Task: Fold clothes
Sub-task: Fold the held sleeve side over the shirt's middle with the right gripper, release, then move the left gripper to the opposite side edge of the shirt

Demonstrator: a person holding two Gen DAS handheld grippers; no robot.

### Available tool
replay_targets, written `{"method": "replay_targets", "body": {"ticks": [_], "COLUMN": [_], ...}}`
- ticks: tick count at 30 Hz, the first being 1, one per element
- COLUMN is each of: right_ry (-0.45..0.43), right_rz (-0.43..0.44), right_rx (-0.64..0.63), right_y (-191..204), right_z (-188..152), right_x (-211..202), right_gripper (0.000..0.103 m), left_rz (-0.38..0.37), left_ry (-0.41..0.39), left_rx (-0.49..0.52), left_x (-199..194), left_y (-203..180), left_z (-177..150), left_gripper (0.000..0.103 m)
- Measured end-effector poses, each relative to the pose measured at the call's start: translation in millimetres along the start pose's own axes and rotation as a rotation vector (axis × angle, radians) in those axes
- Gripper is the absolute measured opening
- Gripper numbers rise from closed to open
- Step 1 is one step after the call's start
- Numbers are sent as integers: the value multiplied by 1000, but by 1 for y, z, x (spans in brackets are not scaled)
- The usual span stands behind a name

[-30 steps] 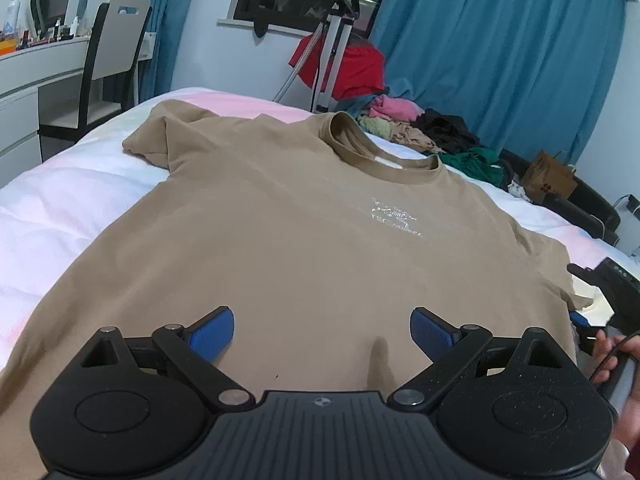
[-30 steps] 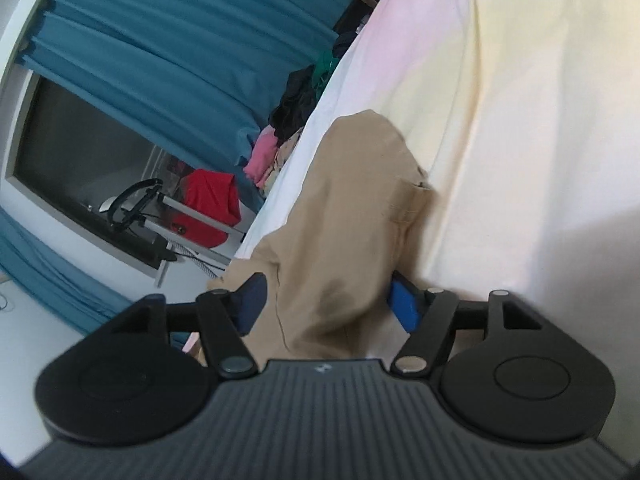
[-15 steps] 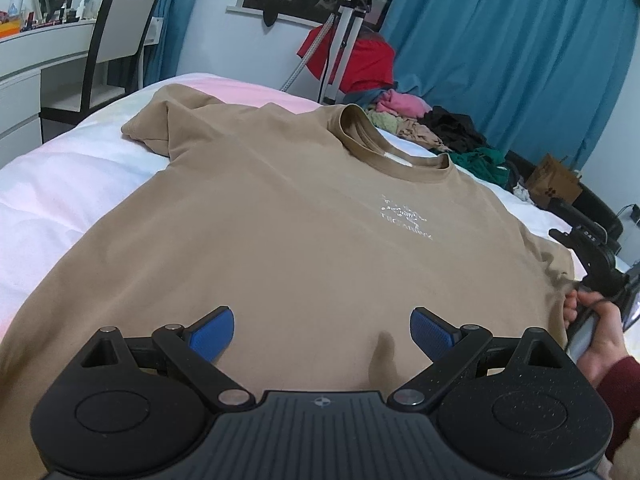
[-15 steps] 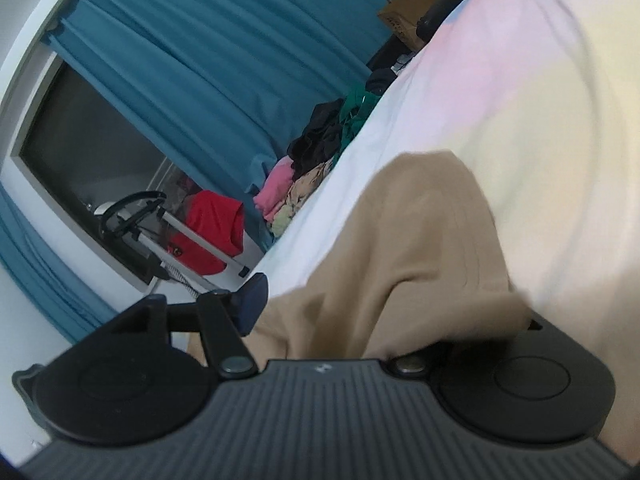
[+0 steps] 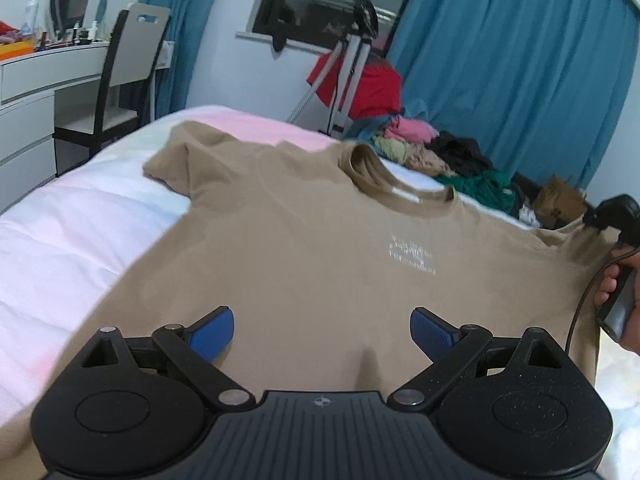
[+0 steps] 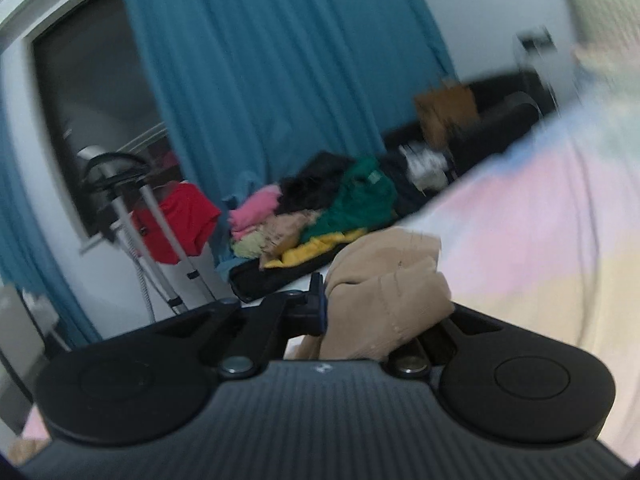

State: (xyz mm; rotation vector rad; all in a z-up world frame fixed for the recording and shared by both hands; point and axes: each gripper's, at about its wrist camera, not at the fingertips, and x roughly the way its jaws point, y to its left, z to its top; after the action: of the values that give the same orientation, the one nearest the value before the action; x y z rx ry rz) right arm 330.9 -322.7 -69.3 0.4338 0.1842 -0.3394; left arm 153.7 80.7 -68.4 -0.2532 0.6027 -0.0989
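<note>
So the tan short-sleeved cotton T-shirt [image 5: 304, 248] is lying front-up on the white quilted bed cover [image 5: 60, 232], mostly flat, with a small pale printed logo on the chest and the ribbed collar pointing toward the far edge of the bed cover. One sleeve is spread out, a bit rumpled, on the far left part of the bed cover. The other sleeve [image 6: 384, 300] is bunched up and lifted off it.
</note>
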Motion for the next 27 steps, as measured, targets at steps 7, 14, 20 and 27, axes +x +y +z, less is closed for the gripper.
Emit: {"method": "replay_targets", "body": {"ticks": [7,14,20,27], "right_ry": [6,170,338,346], "right_rz": [109,187,241,350], "right_rx": [-216,-329,-372,-321], "right_y": [108,189,210,193], "right_z": [-17,-95,-144,-129], "right_x": [-24,3,35,-9], "right_gripper": [7,7,15,81], "left_rz": [41,120,131,118], "left_ry": [-65,-42,-27,-17], "left_rx": [-39,-78,-79,-80], "left_x": [-26,-27,-20,-12], "left_y": [27,62,75,72], "left_z": [19,29,29,29], "left_gripper": [96,96,96,96]}}
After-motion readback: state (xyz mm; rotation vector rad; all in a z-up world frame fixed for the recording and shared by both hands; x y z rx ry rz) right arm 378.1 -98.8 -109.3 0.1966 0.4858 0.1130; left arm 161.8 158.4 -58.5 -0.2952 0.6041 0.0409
